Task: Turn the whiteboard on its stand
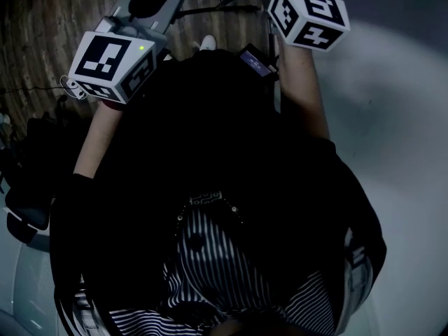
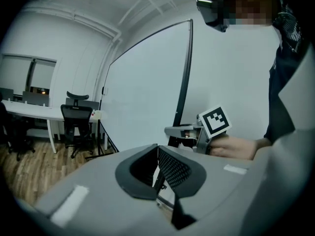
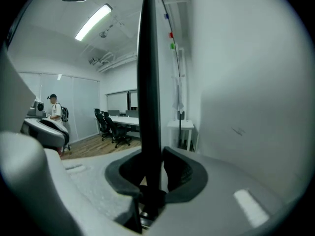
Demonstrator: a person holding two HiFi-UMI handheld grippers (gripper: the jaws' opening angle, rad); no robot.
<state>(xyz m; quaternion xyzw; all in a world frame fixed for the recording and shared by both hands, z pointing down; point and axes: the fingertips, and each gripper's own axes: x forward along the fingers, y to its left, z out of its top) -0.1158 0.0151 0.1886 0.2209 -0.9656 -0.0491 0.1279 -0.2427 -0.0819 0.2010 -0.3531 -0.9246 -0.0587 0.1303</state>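
The whiteboard (image 2: 142,87) is a large white panel with a thin black frame edge (image 2: 184,77), standing upright on its stand. In the right gripper view that black edge (image 3: 149,82) runs straight up between the pads, and my right gripper (image 3: 150,154) is shut on it. The left gripper view shows the right gripper (image 2: 172,131), with its marker cube (image 2: 215,122), clamped on the edge at about waist height. My left gripper (image 2: 157,149) is off the board, with its jaws together and nothing between them. In the head view both marker cubes (image 1: 112,65) (image 1: 308,12) are held up in front of my dark clothing.
A black office chair (image 2: 76,119) and a white desk (image 2: 29,109) stand on the wooden floor left of the board. More chairs (image 3: 110,124), a long table and a person (image 3: 54,112) are farther back. A small white table (image 3: 180,127) stands by the wall.
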